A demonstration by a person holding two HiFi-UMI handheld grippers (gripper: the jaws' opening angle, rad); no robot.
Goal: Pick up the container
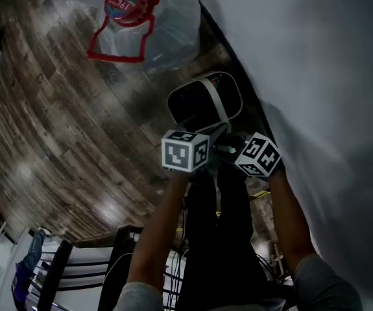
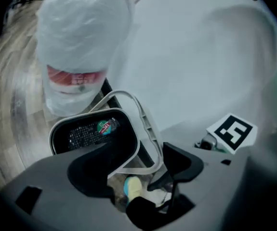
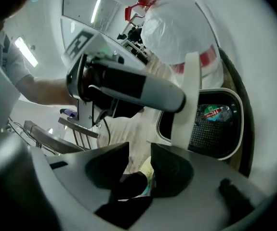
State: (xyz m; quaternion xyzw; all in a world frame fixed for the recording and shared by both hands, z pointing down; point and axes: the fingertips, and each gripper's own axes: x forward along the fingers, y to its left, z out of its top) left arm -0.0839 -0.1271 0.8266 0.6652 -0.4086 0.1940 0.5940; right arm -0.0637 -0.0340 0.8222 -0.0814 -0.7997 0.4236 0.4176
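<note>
The container [image 1: 202, 99] is a black basket with a white rim and a white hoop handle [image 1: 220, 105]; a bottle with a green and red cap [image 2: 105, 126] lies inside. Both grippers meet at the handle's near end. My left gripper [image 2: 138, 170] is open wide, and the handle [image 2: 147, 129] runs down between its jaws without touching the pads. My right gripper [image 3: 138, 170] stands with a narrower gap. The handle [image 3: 189, 100] drops behind its right-hand jaw, and only floor and a shoe show between the jaws.
A clear plastic bag [image 1: 141, 24] with red handles and a red-labelled bottle inside stands just beyond the basket. White cloth [image 1: 329, 76] fills the right side. The floor [image 1: 56, 128] is wooden planks. Dark chair frames [image 1: 76, 271] stand near my feet.
</note>
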